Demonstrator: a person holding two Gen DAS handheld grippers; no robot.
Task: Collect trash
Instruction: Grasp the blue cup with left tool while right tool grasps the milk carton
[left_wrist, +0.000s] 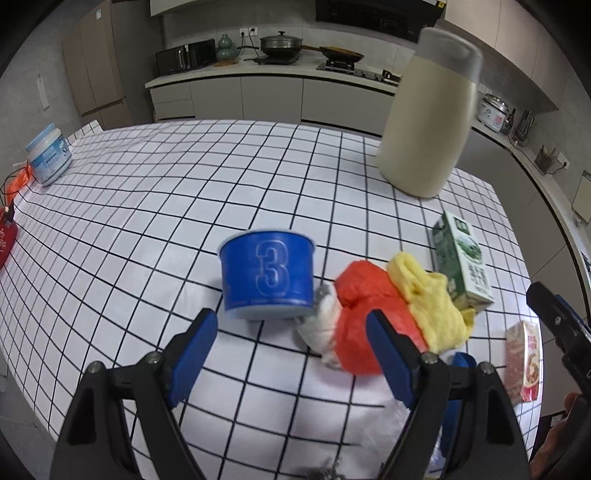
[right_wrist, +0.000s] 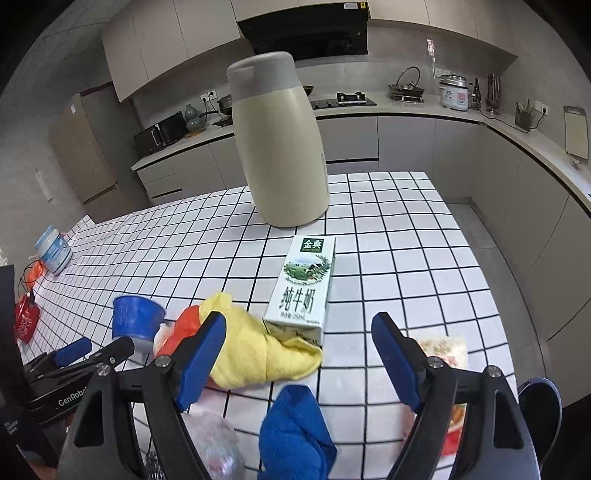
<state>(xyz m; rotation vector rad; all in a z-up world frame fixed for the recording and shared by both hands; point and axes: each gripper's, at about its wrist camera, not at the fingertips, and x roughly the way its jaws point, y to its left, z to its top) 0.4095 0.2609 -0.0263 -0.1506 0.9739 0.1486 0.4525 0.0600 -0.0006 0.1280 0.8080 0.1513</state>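
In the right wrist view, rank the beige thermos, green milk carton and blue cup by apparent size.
1. beige thermos, largest though farthest.
2. green milk carton.
3. blue cup, smallest.

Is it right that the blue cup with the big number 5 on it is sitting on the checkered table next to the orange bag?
Not quite. The number on the blue cup is a 3, not a 5, as the left wrist view shows. The rest holds: the cup sits on the checkered table next to the orange bag.
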